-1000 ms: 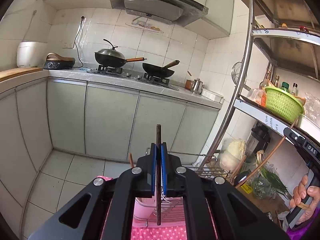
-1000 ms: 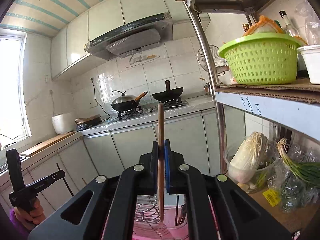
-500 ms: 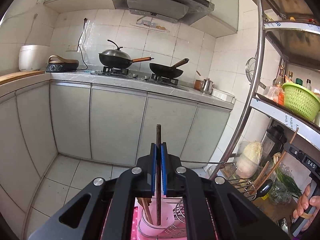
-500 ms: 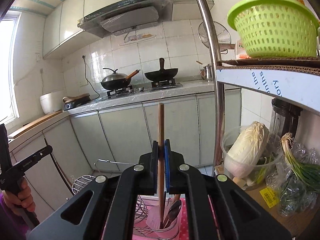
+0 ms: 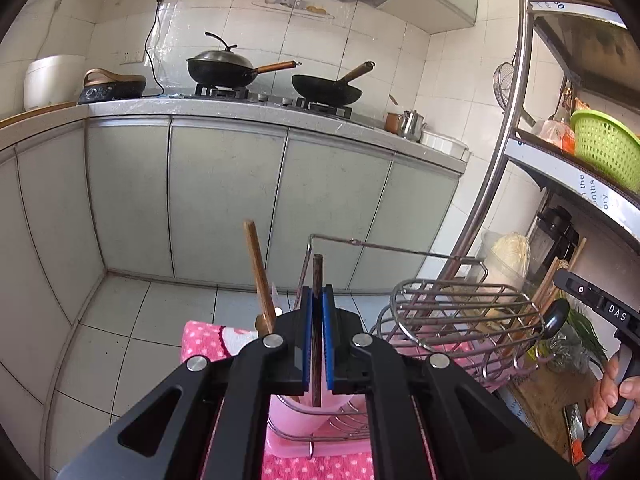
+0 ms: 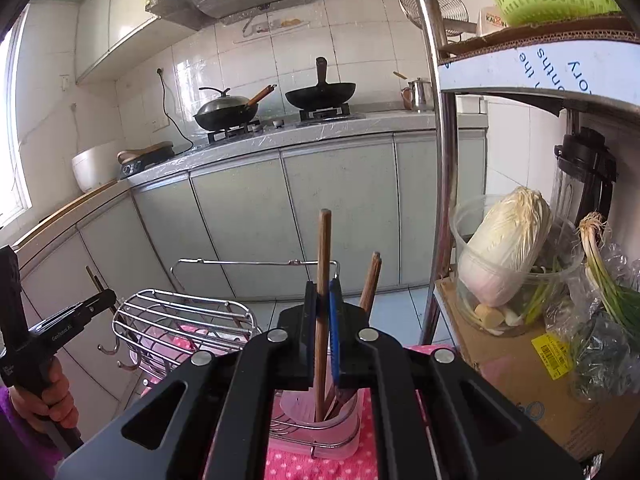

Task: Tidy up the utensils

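Note:
My left gripper (image 5: 317, 340) is shut on a dark brown chopstick (image 5: 317, 280), held upright with its lower end over a pink utensil cup (image 5: 304, 420). A lighter wooden utensil (image 5: 258, 276) stands in that cup. My right gripper (image 6: 323, 336) is shut on a light brown chopstick (image 6: 322, 256), whose tip reaches into a pink cup (image 6: 320, 416) that holds other wooden sticks (image 6: 370, 280). The cups sit in a wire dish rack (image 5: 460, 308) on a pink dotted cloth (image 5: 208, 340).
A steel shelf post (image 6: 444, 152) stands close on the right, with a cabbage in a clear tub (image 6: 504, 248), green onions and a cardboard box beside it. Grey cabinets (image 5: 224, 200) and a counter with two woks lie ahead. The wire cage (image 6: 180, 324) sits left of the right gripper.
Both grippers have moved down and tilted toward the rack, each still holding its chopstick. The cups and the wire cage have come into view, and the chopstick tips now reach the cups.

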The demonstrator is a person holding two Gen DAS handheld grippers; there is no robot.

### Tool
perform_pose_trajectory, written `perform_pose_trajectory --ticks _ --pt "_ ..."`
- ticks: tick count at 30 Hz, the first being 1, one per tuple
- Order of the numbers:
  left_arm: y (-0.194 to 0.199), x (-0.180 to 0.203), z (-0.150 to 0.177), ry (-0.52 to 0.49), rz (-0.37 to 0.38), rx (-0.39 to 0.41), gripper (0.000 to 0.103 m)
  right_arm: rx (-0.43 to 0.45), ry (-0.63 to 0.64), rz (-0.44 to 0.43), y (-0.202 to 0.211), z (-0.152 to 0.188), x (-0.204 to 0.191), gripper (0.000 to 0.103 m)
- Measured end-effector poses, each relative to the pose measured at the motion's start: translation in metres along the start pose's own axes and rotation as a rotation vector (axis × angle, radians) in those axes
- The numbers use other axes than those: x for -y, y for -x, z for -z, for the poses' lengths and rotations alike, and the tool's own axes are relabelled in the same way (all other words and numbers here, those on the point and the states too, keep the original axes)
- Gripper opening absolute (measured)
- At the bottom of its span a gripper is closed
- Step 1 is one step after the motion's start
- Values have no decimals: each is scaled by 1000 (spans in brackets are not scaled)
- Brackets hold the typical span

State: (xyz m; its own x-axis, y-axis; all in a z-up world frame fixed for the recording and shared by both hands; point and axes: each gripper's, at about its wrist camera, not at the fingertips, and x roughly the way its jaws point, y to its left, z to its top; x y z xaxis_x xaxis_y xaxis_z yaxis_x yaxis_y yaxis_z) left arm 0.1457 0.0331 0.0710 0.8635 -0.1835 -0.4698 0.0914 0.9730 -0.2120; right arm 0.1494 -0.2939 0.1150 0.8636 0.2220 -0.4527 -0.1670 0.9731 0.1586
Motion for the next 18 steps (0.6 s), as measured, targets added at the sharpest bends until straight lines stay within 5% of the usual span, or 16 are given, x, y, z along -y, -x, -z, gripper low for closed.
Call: perform_pose_trajectory --ticks 9,12,18 --pt "-9 -1 9 21 13 -58 10 -58 -31 -17 -7 5 4 9" --pt "5 -2 -2 37 34 -21 19 -39 -30 -28 1 -2 4 25" --pt "38 1 -19 40 73 48 28 32 -1 -38 30 -19 -2 31"
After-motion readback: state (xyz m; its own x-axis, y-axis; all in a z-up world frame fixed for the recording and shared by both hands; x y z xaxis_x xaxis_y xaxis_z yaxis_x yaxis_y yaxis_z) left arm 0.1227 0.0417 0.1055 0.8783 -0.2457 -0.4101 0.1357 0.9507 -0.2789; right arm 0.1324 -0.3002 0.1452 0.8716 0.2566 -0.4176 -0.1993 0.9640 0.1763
